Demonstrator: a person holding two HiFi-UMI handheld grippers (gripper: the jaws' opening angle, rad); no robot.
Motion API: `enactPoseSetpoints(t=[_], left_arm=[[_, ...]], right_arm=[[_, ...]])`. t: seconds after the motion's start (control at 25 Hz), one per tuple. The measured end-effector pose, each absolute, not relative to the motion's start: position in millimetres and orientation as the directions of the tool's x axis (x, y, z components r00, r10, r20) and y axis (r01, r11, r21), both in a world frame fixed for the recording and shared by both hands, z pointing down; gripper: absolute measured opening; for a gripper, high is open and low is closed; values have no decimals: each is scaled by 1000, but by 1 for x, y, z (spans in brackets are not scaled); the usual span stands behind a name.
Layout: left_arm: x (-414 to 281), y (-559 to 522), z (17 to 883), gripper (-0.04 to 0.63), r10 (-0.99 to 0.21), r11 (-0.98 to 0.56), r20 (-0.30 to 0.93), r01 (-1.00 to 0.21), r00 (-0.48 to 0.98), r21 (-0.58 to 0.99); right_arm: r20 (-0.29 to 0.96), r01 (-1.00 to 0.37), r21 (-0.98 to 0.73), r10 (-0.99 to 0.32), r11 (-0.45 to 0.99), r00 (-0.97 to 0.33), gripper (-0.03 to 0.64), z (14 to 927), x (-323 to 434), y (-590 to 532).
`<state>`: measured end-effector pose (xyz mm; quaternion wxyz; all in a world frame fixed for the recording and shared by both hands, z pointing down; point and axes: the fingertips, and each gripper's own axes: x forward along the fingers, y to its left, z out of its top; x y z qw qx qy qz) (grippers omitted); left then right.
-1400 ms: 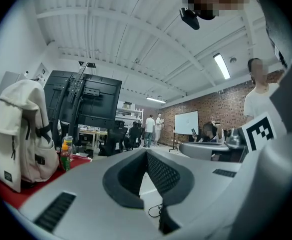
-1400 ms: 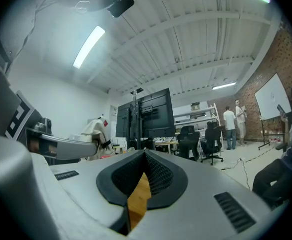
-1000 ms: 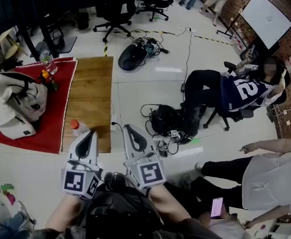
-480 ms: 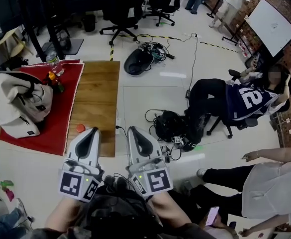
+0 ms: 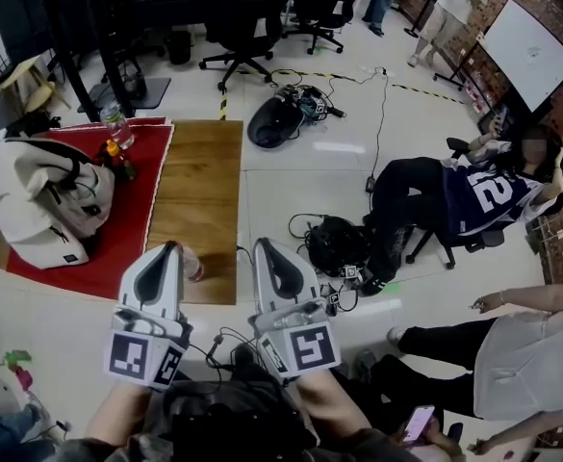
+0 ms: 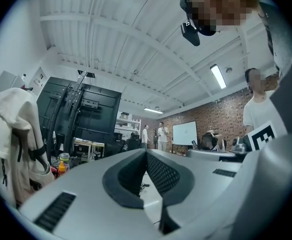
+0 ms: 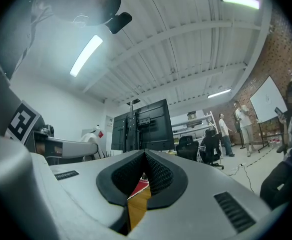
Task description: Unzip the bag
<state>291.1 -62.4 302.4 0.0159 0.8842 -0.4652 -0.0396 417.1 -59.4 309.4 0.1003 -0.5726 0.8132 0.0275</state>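
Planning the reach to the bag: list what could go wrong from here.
The small pale bottle at the wooden table's near edge sits just ahead of the left gripper; a sweep could knock it off. Tugging the cream fabric bag may topple the tall clear plastic bottle standing beside it.

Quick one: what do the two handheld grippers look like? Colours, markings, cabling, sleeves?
Both are light grey shells tapering to a point: left gripper, right gripper. Each has black mesh-textured pads and, at the rear, a cube with black-and-white square markers. Thin black cables run between them. The forearms show no sleeves.
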Motion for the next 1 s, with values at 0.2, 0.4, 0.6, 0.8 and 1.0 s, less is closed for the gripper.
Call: enactPoseSetpoints(t=[0.2, 0.4, 0.6, 0.8, 1.0], left_arm=[[219, -80, 308, 29, -821, -571, -45, -818, 569, 65], [146, -100, 329, 29, -826, -563, -9, -823, 564, 79], [81, -125, 343, 29, -826, -560, -6, -821, 563, 113], [14, -144, 359, 29, -851, -521, 1, -844, 526, 130], [-37, -155, 368, 29, -854, -511, 29, -849, 519, 135]], right_arm=[[-196, -934, -50, -921, 353, -337, 3, 299, 342, -74], [-182, -905, 7, -890, 424, -418, 2, 292, 249, -82], [-173, -904, 1, -891, 427, -420, 3, 304, 183, -103], [-151, -890, -7, -881, 455, -449, 3, 325, 123, -124], [-130, -901, -66, -899, 428, -418, 3, 324, 81, -131]])
